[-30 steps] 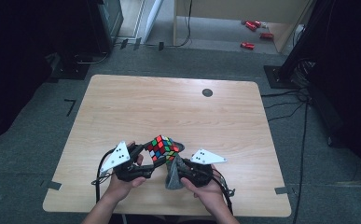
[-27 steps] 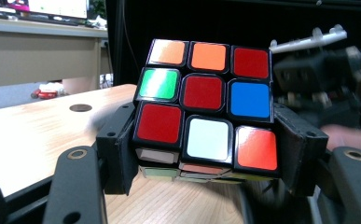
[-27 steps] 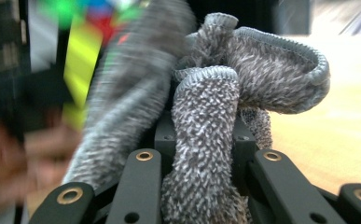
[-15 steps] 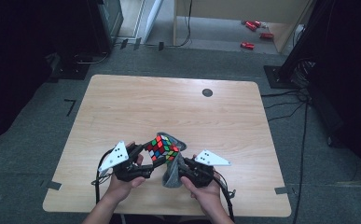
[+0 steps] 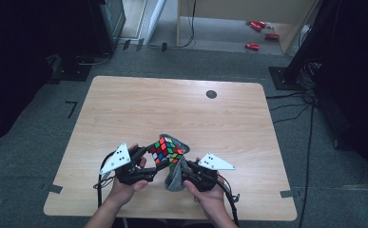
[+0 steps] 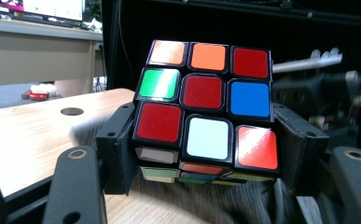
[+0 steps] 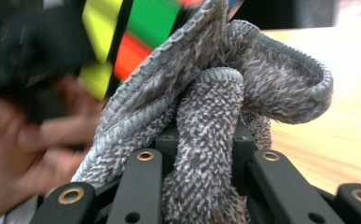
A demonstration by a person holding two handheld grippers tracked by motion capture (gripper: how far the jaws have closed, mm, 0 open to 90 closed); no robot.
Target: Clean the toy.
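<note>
A scrambled colour cube (image 5: 166, 149) (image 6: 206, 116) is held up near the table's front edge, with my left gripper (image 5: 146, 159) (image 6: 206, 161) shut on its two sides. A grey terry cloth (image 5: 176, 176) (image 7: 206, 140) is bunched between the jaws of my right gripper (image 5: 187, 175) (image 7: 206, 149), which is shut on it. The cloth lies against the cube's right and underside. In the right gripper view the cube's yellow, green and red tiles (image 7: 122, 42) show just behind the cloth's edge. A hand holds each gripper from below.
The light wooden table (image 5: 172, 109) has a small black round cap (image 5: 211, 94) at its back right. Beyond the table lie a grey floor, dark stands and several red items (image 5: 253, 46). Cables (image 5: 227, 190) trail from the grippers.
The right gripper and the cloth shifted slightly against the cube. The left gripper and the cube stayed where they were.
</note>
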